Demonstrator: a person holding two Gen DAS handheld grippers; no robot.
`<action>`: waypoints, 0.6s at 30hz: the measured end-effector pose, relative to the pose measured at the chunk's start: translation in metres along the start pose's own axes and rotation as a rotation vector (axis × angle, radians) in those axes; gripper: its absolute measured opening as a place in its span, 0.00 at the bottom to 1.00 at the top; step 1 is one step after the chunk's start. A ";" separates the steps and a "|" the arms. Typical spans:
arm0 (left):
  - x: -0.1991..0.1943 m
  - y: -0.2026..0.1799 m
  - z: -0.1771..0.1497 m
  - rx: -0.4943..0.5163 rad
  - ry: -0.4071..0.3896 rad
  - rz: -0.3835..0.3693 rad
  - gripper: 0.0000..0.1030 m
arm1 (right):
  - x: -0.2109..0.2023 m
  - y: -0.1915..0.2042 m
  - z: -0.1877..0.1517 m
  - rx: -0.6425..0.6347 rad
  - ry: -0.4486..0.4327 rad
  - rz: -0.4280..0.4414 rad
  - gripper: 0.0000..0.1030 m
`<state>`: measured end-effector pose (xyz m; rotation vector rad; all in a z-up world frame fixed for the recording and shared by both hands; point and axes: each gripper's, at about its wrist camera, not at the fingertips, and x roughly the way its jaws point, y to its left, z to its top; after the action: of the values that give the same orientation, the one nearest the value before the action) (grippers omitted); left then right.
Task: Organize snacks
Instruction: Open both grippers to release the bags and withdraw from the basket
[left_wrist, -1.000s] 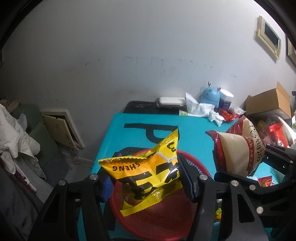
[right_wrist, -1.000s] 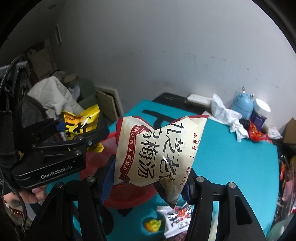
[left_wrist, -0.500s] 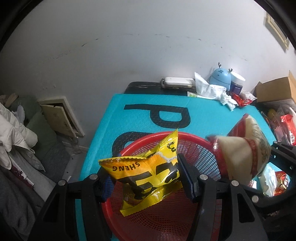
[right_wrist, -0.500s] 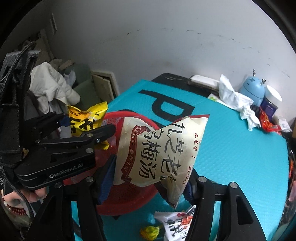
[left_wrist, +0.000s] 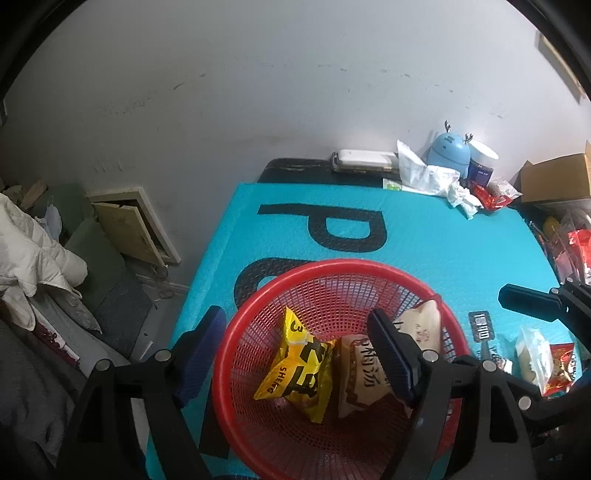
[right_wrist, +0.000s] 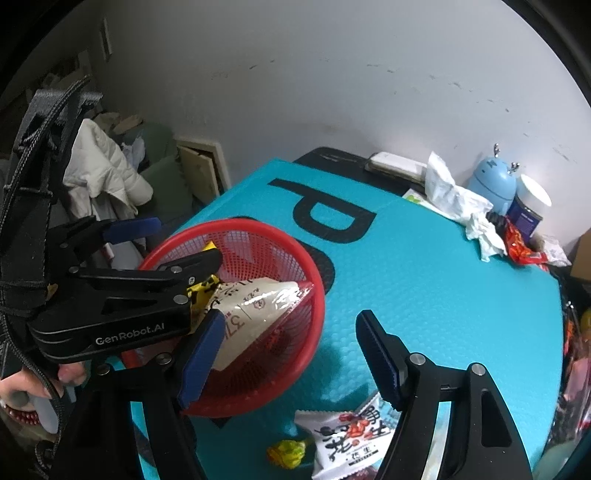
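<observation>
1. On the far left of the red basket (left_wrist: 332, 269), beyond the table edge, we see a white quilted jacket (left_wrist: 33, 254) and a pale wooden panel (left_wrist: 129, 225) that leans on the wall.
2. Our left gripper (left_wrist: 295, 341) hangs over the red basket with its jaws opening – the two blue pads stand apart and nothing is pressed between them. One pad is outside the basket's left rim, the other is above the basket's inside.
3. The yellow snack bag (left_wrist: 299, 373) lies inside the red basket, near its middle, free of the pads.
4. Touching it on the right, also inside the basket, lies the cream snack bag (left_wrist: 369, 373), with its upper corner leaning on the basket's right wall.
5. Our right gripper (right_wrist: 288, 336) is just to the right of the basket, jaws opening as well; its left pad is over the basket's near rim beside the cream bag, and we cannot tell if they touch. It holds nothing.
6. On the teal mat (right_wrist: 443, 295), in front of the basket and to its right, lie a white peanut packet (right_wrist: 351, 435) and a small yellow-green wrapper (right_wrist: 286, 452).
7. Far behind the basket to the right, by the wall – a blue round gadget (left_wrist: 450, 151), crumpled white paper (left_wrist: 428, 173) and a cardboard box (left_wrist: 557, 179).
</observation>
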<state>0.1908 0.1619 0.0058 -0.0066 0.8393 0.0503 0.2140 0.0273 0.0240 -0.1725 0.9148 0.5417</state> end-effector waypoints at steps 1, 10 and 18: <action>-0.005 -0.001 0.001 -0.001 -0.008 -0.001 0.76 | -0.004 0.000 0.000 0.001 -0.008 -0.003 0.72; -0.052 -0.008 0.005 0.007 -0.079 -0.001 0.76 | -0.048 0.004 0.001 0.000 -0.088 -0.030 0.72; -0.101 -0.021 0.003 0.018 -0.157 -0.018 0.76 | -0.095 0.010 -0.006 -0.002 -0.160 -0.057 0.72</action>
<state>0.1264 0.1369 0.0826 0.0067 0.6825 0.0255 0.1583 -0.0016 0.0963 -0.1539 0.7515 0.4960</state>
